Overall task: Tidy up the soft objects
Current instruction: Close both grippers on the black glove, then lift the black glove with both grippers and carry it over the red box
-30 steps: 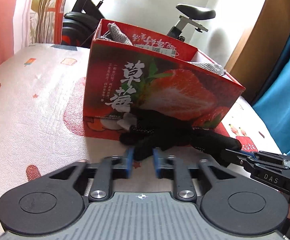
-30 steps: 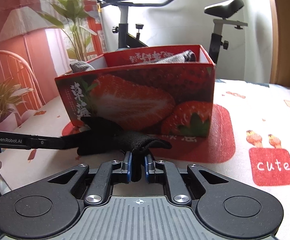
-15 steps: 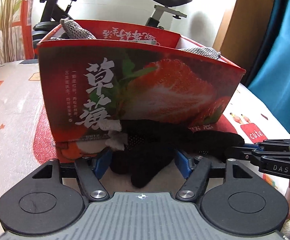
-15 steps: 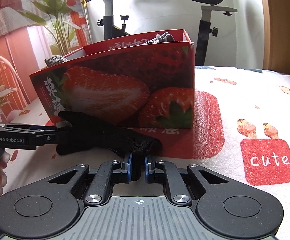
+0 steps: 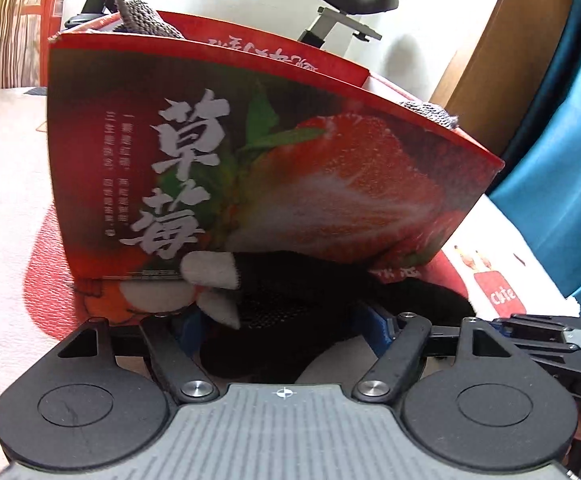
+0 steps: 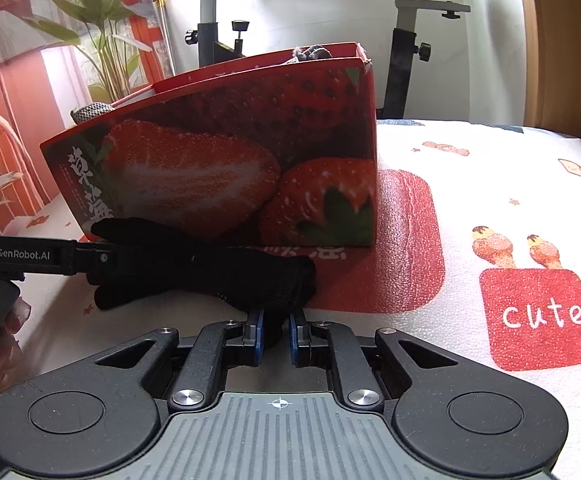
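Observation:
A black knit glove with white fingertips lies on the tablecloth against the front of the red strawberry box. My left gripper straddles the glove's finger end. Its jaws are opening, and the blue pads stand wide on either side of the glove. In the right wrist view the same glove stretches left from my right gripper, which is shut on its cuff end. The left gripper comes in from the left beside the box.
Grey knitted pieces poke over the box rim. The cloth has a red "cute" patch on the right. An exercise bike stands behind the table, with a blue curtain and a plant nearby.
The left jaws went from shut on a glove finger to spread wide. Both grippers came down and closer to the box, and the glove now rests on the cloth.

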